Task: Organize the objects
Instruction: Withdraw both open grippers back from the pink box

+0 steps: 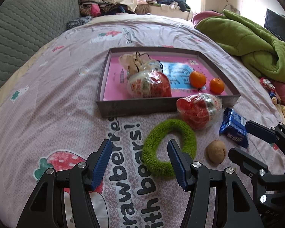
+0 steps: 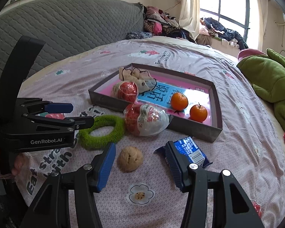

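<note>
On the bed, over the pink strawberry-print sheet (image 1: 57,98), left to right:

- Left gripper (image 1: 140,163), blue-padded jaws apart, holding nothing; its right finger sits over the hole of the fuzzy green ring (image 1: 170,148).
- Shallow grey cardboard tray with pink lining (image 1: 134,106), beyond the ring. Inside: a beige soft toy with black cord (image 1: 136,62), a red-and-white plastic-wrapped egg (image 1: 149,85), two small oranges (image 1: 197,78) (image 1: 216,85).
- Second red-and-white wrapped egg (image 1: 198,110), outside the tray, against its front wall.
- Round tan walnut (image 2: 130,158), lying between the fingers of the right gripper (image 2: 140,166), jaws apart, empty.
- Blue foil snack packet (image 2: 190,150), under that gripper's right finger.
- Green fleece blanket (image 1: 247,43), far right.
</note>
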`<state>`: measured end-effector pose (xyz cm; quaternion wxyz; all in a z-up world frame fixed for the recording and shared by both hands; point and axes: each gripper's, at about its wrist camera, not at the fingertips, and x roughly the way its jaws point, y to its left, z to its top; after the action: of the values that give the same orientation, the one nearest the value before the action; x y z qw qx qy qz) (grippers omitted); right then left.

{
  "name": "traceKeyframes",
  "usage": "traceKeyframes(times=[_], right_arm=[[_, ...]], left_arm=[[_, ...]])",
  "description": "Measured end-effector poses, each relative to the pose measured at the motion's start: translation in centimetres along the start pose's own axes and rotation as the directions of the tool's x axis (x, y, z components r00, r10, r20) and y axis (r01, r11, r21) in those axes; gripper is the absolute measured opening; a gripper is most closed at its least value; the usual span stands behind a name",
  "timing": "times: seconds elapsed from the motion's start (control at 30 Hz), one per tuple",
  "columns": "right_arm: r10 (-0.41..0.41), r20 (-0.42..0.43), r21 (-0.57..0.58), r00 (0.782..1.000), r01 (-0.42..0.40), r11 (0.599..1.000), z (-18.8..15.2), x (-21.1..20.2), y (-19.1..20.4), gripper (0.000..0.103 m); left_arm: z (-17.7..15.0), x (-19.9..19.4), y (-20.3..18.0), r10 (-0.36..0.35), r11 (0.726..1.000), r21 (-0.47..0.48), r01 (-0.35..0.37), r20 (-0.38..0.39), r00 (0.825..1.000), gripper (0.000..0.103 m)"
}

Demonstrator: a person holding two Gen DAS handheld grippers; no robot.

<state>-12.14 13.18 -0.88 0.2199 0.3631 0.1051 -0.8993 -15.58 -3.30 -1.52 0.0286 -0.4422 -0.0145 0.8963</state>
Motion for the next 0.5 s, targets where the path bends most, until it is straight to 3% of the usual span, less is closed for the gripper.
traceKeyframes(times=[0.5], right_arm=[[0.011, -0.044, -0.012, 0.999, -0.012, 1.0, -1.1, 2.3, 0.6, 0.054]], left_arm=[[-0.4, 2.4, 0.4, -0.009, 1.0, -0.02, 0.008, -0.041, 0.999, 0.063]])
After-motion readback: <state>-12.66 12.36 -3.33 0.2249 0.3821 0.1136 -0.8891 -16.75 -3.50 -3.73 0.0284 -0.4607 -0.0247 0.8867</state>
